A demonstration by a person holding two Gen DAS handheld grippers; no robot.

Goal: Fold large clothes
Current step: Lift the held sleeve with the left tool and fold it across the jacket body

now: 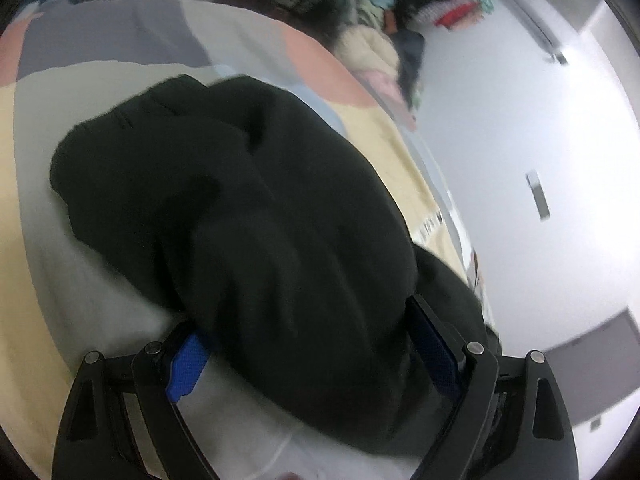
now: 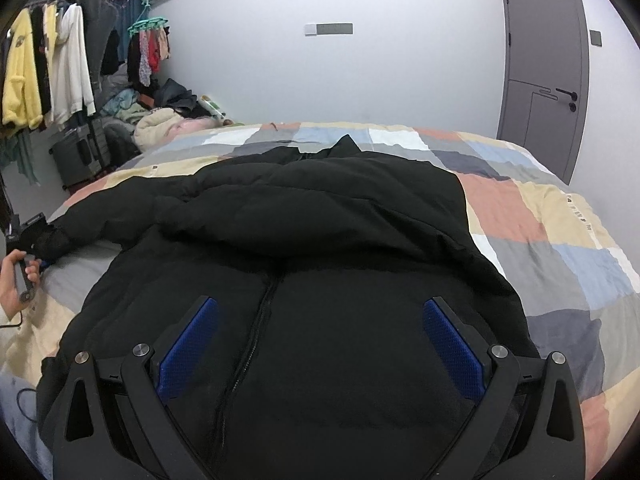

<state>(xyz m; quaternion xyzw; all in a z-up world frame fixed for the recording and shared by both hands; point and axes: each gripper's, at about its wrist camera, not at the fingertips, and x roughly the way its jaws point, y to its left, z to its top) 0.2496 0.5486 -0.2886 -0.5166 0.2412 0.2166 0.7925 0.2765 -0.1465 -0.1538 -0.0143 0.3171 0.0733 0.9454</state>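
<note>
A black padded jacket (image 2: 304,248) lies spread on a bed covered by a patchwork quilt (image 2: 532,216) of peach, cream, grey and blue squares. The jacket's front faces up, its zipper (image 2: 256,320) running up the middle toward the collar at the far edge.

The right gripper (image 2: 320,344) hovers over the jacket's lower front with its jaws spread wide, grasping nothing. The left gripper (image 1: 304,352) has its jaws parted on either side of a bunched sleeve (image 1: 240,208), which fills the gap between the blue pads (image 1: 186,368); the blur hides whether they pinch it. In the right wrist view, the left hand (image 2: 16,276) holds that gripper at the jacket's left sleeve end.

Small dark lettering sits on a cream quilt square (image 2: 578,214), too small to read. A clothes rack (image 2: 52,60) stands against the wall, and a grey door (image 2: 544,76) is closed.
</note>
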